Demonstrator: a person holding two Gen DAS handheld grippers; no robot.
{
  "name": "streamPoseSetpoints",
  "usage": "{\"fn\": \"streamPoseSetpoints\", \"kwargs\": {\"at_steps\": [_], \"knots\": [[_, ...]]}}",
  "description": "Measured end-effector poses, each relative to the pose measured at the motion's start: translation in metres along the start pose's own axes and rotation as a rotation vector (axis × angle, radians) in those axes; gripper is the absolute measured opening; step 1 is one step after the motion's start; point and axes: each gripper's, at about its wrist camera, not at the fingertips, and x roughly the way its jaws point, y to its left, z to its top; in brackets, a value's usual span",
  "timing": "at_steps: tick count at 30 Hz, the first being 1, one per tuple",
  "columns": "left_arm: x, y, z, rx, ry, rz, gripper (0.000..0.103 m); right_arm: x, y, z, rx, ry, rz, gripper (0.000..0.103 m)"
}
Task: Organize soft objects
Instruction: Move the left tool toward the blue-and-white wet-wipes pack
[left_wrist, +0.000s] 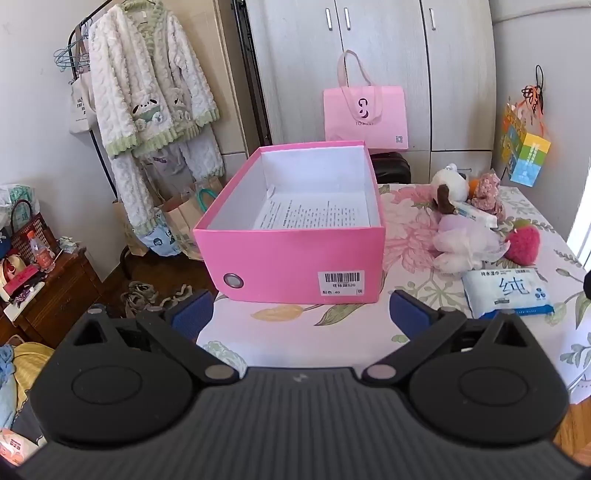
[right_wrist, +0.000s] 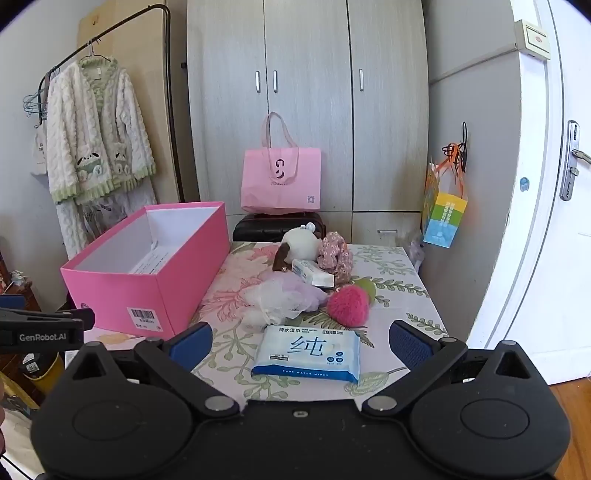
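Bedroom, grey wardrobe at the back, clothes rack with a fleecy robe to the left, white door to the right. A tabletop (right_wrist: 391, 317) under a floral cloth carries everything.

Pink box (left_wrist: 295, 254) sits on the left part of the tabletop, lid off, only a printed sheet lying inside. No soft thing in it yet, so the task looks unstarted: this reads as the approach before the first pick.

Soft things lie heaped to the right of the box: a white plush toy (right_wrist: 301, 242) at the back, a flowered cloth bundle (right_wrist: 335, 258) touching it, a small tissue pack (right_wrist: 312, 275) between them, a pale mesh puff (right_wrist: 280, 297) in front, a red strawberry plush (right_wrist: 347, 306) just beside the puff. A pack of wet wipes (right_wrist: 306, 356) lies nearest, flat, apart from the heap.

Left gripper (left_wrist: 301, 314): jaws wide, nothing between them, aimed at the near wall of the box.
Right gripper (right_wrist: 301, 345): jaws wide, nothing held; the wipes pack lies ahead between the two blue pads, untouched.

Next move, as judged: right gripper goes down onto the wipes pack, closes across its width, lifts and carries it left over the box rim. The pack is slack, so a central grip seems best.
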Motion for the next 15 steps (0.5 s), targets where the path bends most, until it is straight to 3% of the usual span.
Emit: {"fn": "streamPoseSetpoints", "kwargs": {"at_steps": [9, 15], "knots": [[-0.004, -0.006, -0.009, -0.014, -0.025, 0.009, 0.103, 0.000, 0.001, -0.001, 0.000, -0.015, 0.002, 0.103], [-0.003, 0.002, -0.005, -0.015, -0.040, -0.041, 0.103, -0.005, 0.005, -0.002, -0.013, -0.015, -0.018, 0.103]]}}
